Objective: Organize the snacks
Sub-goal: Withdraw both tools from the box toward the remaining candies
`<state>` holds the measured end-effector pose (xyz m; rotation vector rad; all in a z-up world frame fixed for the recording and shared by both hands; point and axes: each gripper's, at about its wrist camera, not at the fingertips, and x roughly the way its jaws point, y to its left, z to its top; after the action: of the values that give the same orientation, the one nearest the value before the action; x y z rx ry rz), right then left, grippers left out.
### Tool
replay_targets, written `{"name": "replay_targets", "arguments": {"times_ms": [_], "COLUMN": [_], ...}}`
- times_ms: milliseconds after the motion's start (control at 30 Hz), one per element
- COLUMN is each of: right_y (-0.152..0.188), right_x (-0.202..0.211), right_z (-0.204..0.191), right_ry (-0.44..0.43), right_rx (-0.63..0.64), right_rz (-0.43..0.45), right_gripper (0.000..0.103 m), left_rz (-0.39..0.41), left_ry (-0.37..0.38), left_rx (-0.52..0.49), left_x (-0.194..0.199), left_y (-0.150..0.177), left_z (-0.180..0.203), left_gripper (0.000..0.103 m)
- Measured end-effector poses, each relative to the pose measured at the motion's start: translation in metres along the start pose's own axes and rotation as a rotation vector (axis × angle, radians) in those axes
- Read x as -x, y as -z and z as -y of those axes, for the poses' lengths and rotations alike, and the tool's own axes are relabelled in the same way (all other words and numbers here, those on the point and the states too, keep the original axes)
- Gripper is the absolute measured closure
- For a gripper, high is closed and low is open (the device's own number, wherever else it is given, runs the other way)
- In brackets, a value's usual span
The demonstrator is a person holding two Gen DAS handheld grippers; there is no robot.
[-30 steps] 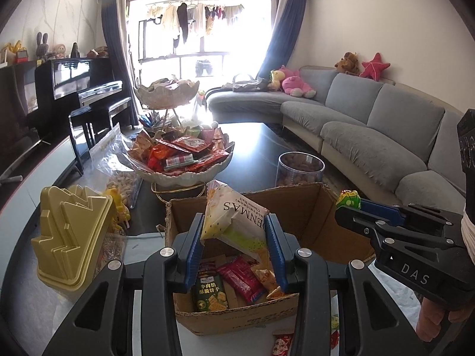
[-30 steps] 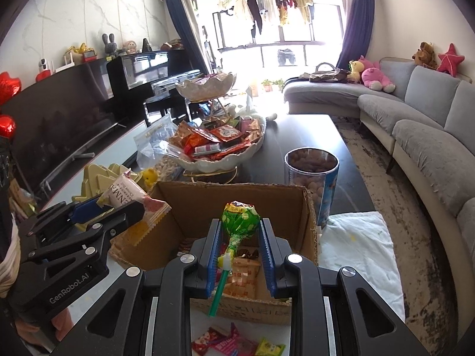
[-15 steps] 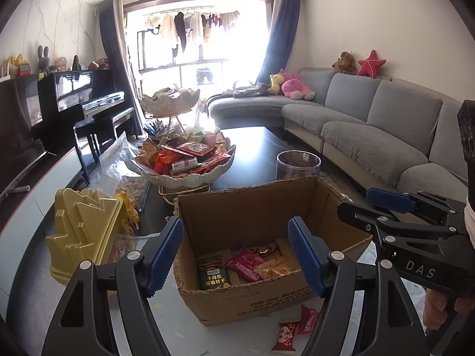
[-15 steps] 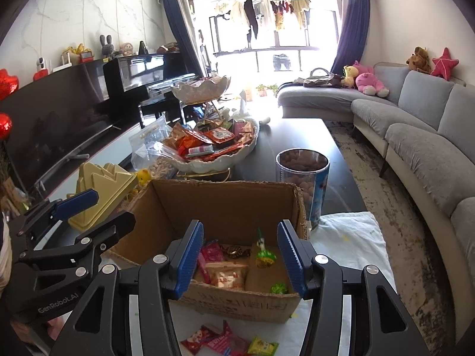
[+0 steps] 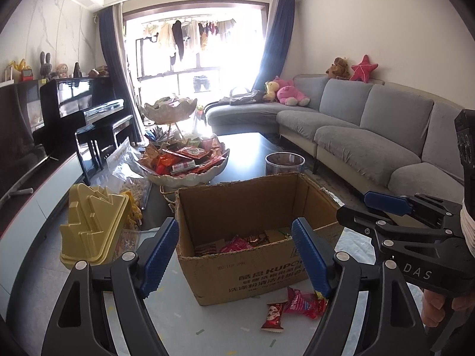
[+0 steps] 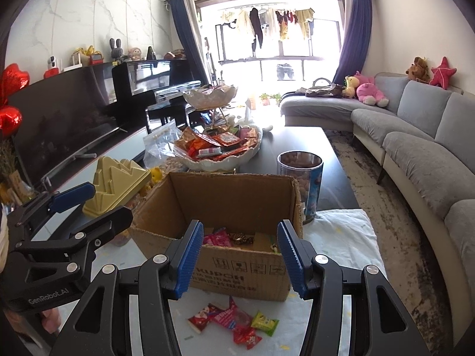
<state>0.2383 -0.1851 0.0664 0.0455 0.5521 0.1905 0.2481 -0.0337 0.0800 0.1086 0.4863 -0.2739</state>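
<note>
**Spotter:** Snacks first. Loose wrappers [image 6: 228, 320] lie on the white cloth [image 6: 344, 237] in front of the cardboard box [image 6: 237, 281], just beside its near wall: red and pink packets and one green one. More packets sit inside the box on its floor [image 5: 237, 241]. Behind it, the white scalloped bowl [image 5: 184, 179] on its gold stand is heaped with red and orange packets.

**Operator:** And my claws?

**Spotter:** Your left gripper [image 5: 234, 255] is spread wide, and its jaws are opening; nothing is gripped, though the near left part of the box shows through the gap. Your right gripper [image 6: 240, 259] stands apart too, pads bare, framing the box's near rim without touching it. Both point down toward the box from the near side.

**Operator:** Anything around the box?

**Spotter:** Yellow tree-shaped container [image 5: 95, 231] to the left of the box, near it. Clear tub of brown pieces [image 6: 299, 184] behind the box's right corner, on the dark table [image 6: 335, 175]. Clear bag [image 5: 124, 166] left of the bowl. Grey sofa [image 5: 371, 136] along the right side, with plush toys at the far end.

**Operator:** Wrappers touching the box?

**Spotter:** Cannot tell; they lie close.
</note>
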Motion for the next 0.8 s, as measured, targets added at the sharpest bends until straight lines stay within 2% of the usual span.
{"name": "replay_targets", "arguments": {"times_ms": [433,800], "right_y": [0.036,0.072], "right_x": [0.015,0.01], "right_z": [0.005,0.011], "right_ry": [0.007,0.016], "right_rx": [-0.017,-0.042], "right_rz": [-0.046,-0.133], "right_gripper": [0.05,0.05], "left_rz": [-0.044,-0.134], "left_ry": [0.019,0.041], "left_rx": [-0.019,-0.029], "left_x": [0.01,0.002], "left_y": [0.027,0.06], "left_z": [0.014,0.025], "left_gripper": [0.025,0.025]}}
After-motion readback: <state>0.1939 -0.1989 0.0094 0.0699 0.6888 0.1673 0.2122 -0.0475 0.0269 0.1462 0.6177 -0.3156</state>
